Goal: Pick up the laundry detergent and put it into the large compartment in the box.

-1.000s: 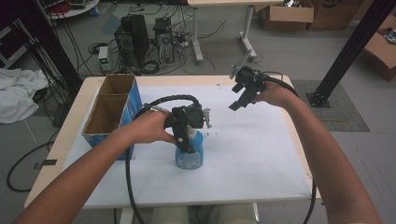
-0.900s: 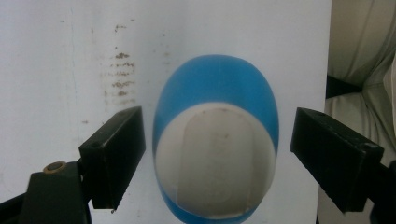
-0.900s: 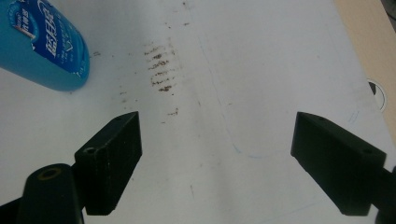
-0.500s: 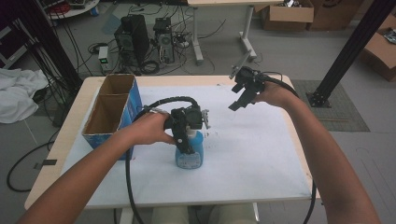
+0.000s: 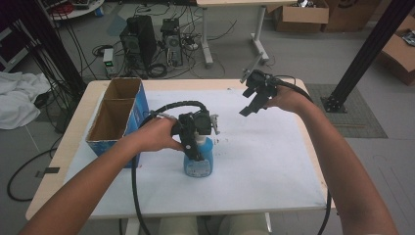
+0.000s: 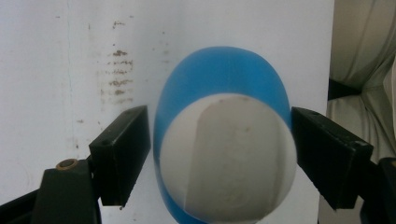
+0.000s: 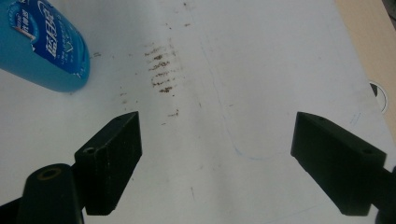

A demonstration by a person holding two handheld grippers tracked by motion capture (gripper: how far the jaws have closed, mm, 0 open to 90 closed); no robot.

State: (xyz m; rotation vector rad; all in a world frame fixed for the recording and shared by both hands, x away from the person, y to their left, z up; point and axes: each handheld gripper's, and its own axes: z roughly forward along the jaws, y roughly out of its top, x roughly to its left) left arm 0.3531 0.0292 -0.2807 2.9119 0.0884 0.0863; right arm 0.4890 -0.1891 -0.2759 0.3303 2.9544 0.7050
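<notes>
A blue bottle (image 5: 198, 157) with a white cap is seen standing upright a little left of the centre of the high view, on the white sheet (image 5: 274, 161) that covers the table (image 5: 78, 147). The left gripper (image 5: 193, 142) is held over it from above, and in the left gripper view the bottle (image 6: 224, 140) is seen end-on, low in the middle of the frame, its white cap facing the camera between the two black jaws. The jaws have just been closing around it; the right-hand jaw looks to be at the bottle's side, while a thin sliver of white is made out between the left-hand jaw and the plastic, so a firm pinch is not yet judged to be made. The right gripper (image 5: 254, 95) is held in the upper right of the high view, well apart from the bottle, its jaws spread wide over bare sheet; in the right gripper view the bottle (image 7: 44, 51) is caught in the upper left corner. The bottle is judged to be smooth, rounded plastic, likely slippery and slightly yielding under pressure, and how full it is cannot be told, so its weight is left open. A hold across the broad blue body just below the cap is judged safest, since the rounded shoulder could slide out of flat pads. An open cardboard box (image 5: 115, 115) with a blue side is seen at the left of the table, near the bottle.
</notes>
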